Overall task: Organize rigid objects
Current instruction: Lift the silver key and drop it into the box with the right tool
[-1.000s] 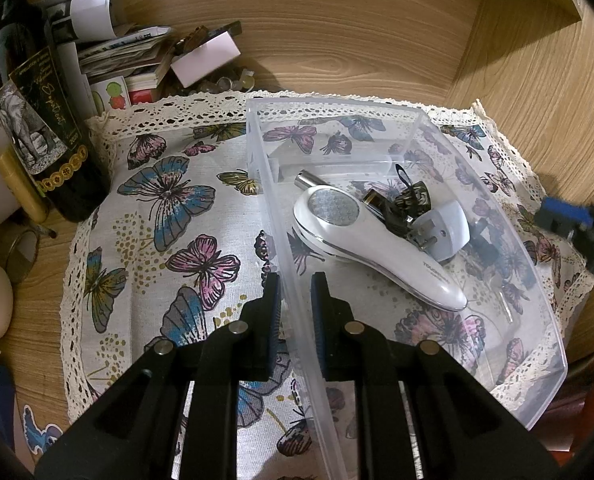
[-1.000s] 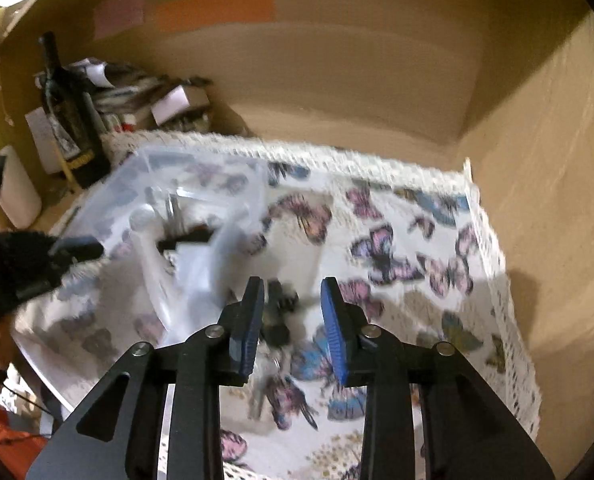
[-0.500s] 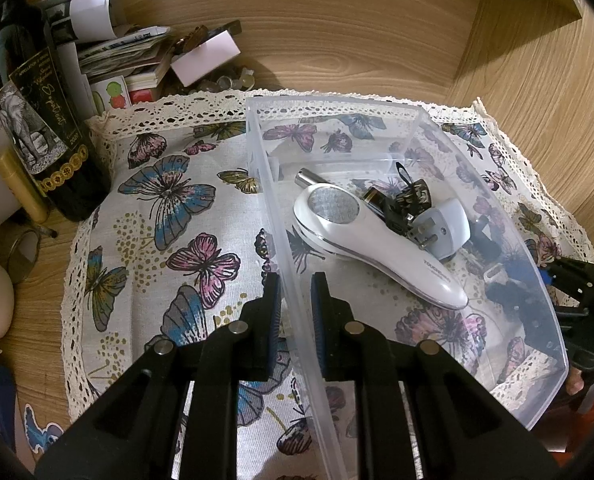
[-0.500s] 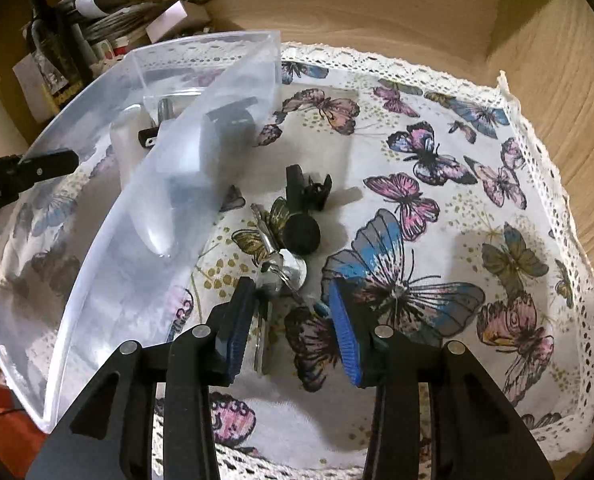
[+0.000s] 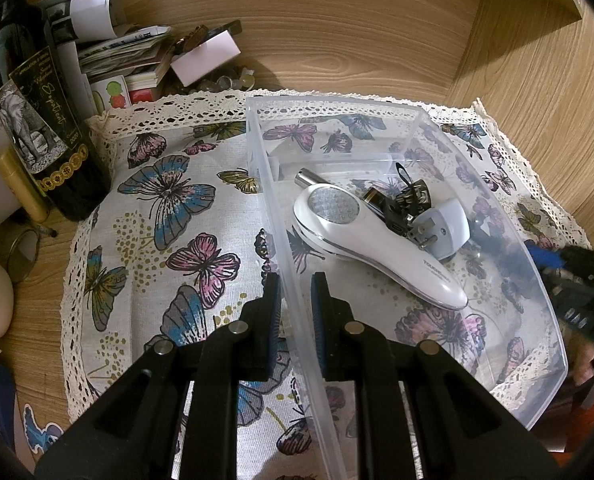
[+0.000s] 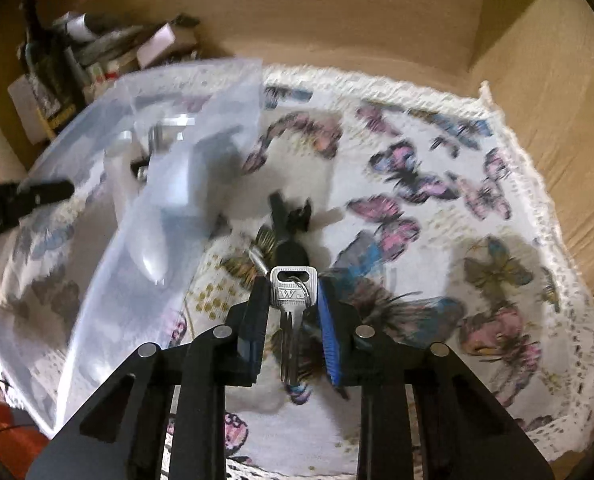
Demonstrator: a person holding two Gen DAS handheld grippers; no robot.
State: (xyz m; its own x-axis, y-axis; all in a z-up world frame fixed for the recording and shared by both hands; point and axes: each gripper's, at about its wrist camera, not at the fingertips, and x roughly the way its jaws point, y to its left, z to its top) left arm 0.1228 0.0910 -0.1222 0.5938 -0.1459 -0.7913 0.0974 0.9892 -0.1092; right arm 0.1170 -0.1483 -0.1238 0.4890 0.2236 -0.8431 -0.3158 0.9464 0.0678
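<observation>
1. Step I'm on: picking up the keys from the cloth so they can go into the clear bin (image 5: 401, 120) with the other stuff. The bin already has the white handheld device (image 5: 377, 248), a white plug (image 5: 445, 228) and some dark clips in it.

2. Left gripper (image 5: 295, 304) is pressed together on the bin's near side wall — one pad outside, one inside, wall between them. It's just pinning the bin down on the butterfly cloth (image 5: 169, 200).

3. Right gripper (image 6: 293, 312) has just been closing, and the silver key (image 6: 293, 304) sits right between the blue pads, head pointing away from me and blade running back toward the camera. The left pad looks like it's on the key's edge, the right one is either touching or a sliver off. It's blurry, so I'd call it pinched but I wouldn't swear to it.

4. The key ring trails off to a dark fob (image 6: 291, 252) and a black clip thing (image 6: 293, 212) lying on the cloth just beyond the fingertips, beside the bin's right wall.

5. Next move, as I see it: firm up the squeeze, lift straight up so the fob and clip dangle free, then swing left over the bin wall and let go — mind the dangling bits catching the rim
</observation>
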